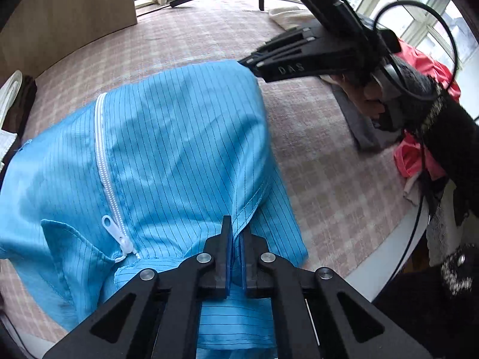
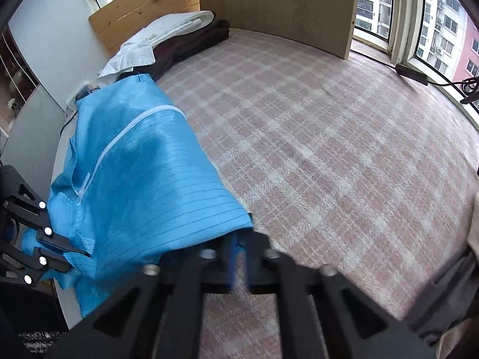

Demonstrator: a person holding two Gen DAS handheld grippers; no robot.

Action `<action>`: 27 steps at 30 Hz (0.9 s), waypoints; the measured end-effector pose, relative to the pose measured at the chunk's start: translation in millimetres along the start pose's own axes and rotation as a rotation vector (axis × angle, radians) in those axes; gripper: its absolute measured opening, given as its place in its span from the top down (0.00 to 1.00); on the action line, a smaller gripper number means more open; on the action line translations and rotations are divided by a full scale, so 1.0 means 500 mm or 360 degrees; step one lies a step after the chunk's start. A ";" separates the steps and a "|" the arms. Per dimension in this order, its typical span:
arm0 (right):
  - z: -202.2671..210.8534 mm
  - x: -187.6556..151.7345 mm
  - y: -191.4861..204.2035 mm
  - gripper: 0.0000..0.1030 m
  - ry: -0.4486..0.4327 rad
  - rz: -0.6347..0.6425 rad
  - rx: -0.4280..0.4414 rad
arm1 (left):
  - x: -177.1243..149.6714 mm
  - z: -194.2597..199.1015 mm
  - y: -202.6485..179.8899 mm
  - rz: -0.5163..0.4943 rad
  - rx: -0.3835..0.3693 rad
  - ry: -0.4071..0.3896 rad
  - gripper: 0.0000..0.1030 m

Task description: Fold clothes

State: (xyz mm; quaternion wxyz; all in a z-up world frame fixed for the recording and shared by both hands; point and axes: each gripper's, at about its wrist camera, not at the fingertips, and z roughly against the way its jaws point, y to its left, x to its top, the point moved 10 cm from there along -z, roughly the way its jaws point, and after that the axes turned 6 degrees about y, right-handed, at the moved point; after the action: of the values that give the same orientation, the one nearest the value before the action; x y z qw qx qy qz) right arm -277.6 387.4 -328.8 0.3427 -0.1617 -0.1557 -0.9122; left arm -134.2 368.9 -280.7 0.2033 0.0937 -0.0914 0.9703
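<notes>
A blue pin-striped jacket [image 1: 167,149] with a white zipper [image 1: 103,161] hangs stretched between both grippers above the pink checked cloth [image 1: 323,179]. My left gripper [image 1: 236,233] is shut on the jacket's near edge. In the same view my right gripper [image 1: 251,59] pinches the far corner, a hand behind it. From the right wrist view the jacket [image 2: 143,179] drapes left of my right gripper [image 2: 238,245], whose jaws are shut on a fold of its edge; the left gripper [image 2: 86,252] grips the fabric at lower left.
A folded white garment [image 2: 161,34] and a dark one [image 2: 191,46] lie at the far left by a wooden board [image 2: 278,6]. Pink and grey clothes [image 1: 419,68] pile at the right. The table's white rim [image 1: 386,257] curves at the lower right. Windows [image 2: 434,15] ring the far side.
</notes>
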 end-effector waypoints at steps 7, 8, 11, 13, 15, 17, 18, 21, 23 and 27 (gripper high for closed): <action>-0.025 -0.007 -0.031 0.81 0.0063 0.0115 -0.0262 | -0.025 -0.022 -0.019 0.0130 -0.0202 0.0042 0.79; -0.014 -0.012 -0.040 0.80 0.0084 0.0107 -0.0288 | -0.025 0.002 -0.026 0.0120 -0.0230 0.0005 0.72; 0.056 -0.027 -0.078 0.80 0.0047 -0.0006 -0.0385 | -0.033 0.080 -0.026 0.0105 -0.0245 -0.0105 0.69; 0.120 -0.028 -0.062 0.80 -0.0092 -0.0097 -0.0301 | -0.044 0.129 -0.012 0.0135 -0.0248 -0.0167 0.64; 0.146 -0.023 0.002 0.80 -0.0198 -0.0107 -0.0129 | -0.059 0.159 0.027 0.0201 -0.0189 -0.0220 0.63; 0.144 -0.022 0.072 0.80 -0.0247 -0.0078 0.0006 | -0.079 0.171 0.079 0.0280 -0.0064 -0.0228 0.63; 0.127 -0.023 0.103 0.80 -0.0235 -0.0056 0.0039 | -0.094 0.170 0.110 0.0322 -0.0002 -0.0212 0.63; 0.020 -0.052 0.160 0.80 -0.0064 -0.0103 0.0119 | -0.145 0.175 0.207 0.0424 0.0124 -0.0192 0.63; -0.023 -0.084 0.187 0.80 0.0037 -0.0008 -0.0009 | -0.181 0.184 0.275 0.0526 0.0179 -0.0188 0.63; 0.071 -0.083 0.205 0.79 -0.0056 -0.0031 -0.0050 | -0.223 0.198 0.379 0.0636 0.0150 -0.0245 0.62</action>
State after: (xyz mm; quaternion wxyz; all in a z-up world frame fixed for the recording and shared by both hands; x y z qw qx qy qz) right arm -172.0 351.7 -295.6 0.3284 -0.1816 -0.1489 -0.9149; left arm -97.4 134.9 -235.8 -0.0054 0.1568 -0.0781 0.9845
